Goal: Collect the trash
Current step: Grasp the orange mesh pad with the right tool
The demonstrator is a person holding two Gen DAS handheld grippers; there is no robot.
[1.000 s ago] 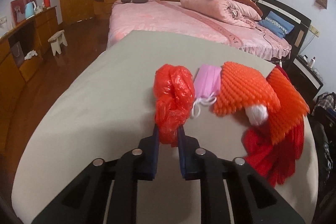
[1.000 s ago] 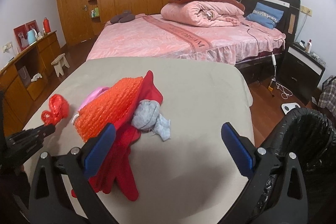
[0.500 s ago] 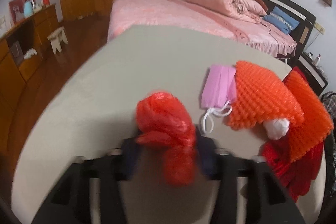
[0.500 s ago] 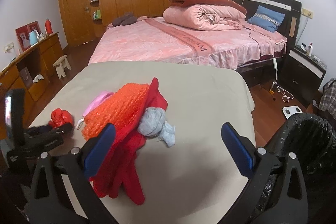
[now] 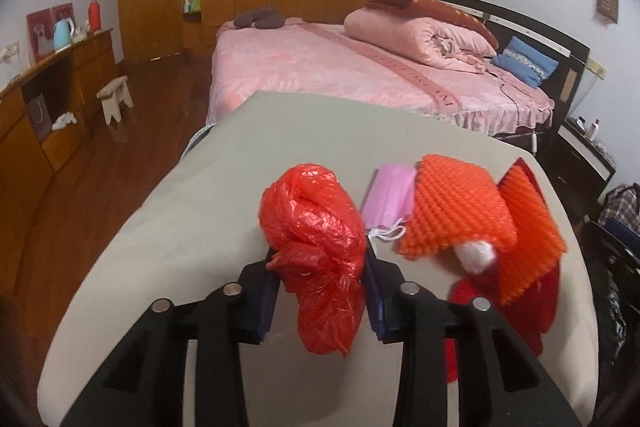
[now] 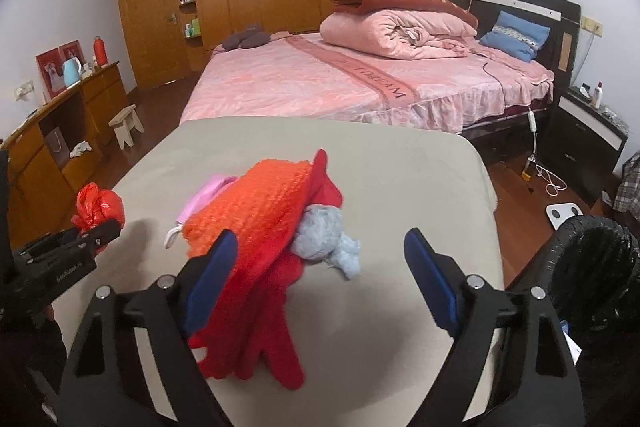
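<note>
My left gripper (image 5: 320,291) is shut on a crumpled red plastic bag (image 5: 316,239) and holds it above the beige table (image 5: 224,187). The bag also shows at the left of the right wrist view (image 6: 98,207). On the table lie a pink face mask (image 5: 390,201), an orange bubble-wrap sheet (image 5: 456,211) (image 6: 260,207), a pale crumpled tissue wad (image 6: 326,243) and a red cloth (image 6: 256,311). My right gripper (image 6: 320,267) is open and empty, held over the red cloth and tissue. A black-lined trash bin (image 6: 596,267) stands at the table's right.
A pink bed (image 6: 360,79) lies beyond the table. A wooden sideboard (image 5: 44,99) and a small stool (image 5: 116,99) stand on the left. A dark nightstand (image 6: 584,139) and floor cables are on the right.
My left gripper has lifted the red bag off the table and tilted up. The right gripper has moved slightly forward over the pile, still open.
</note>
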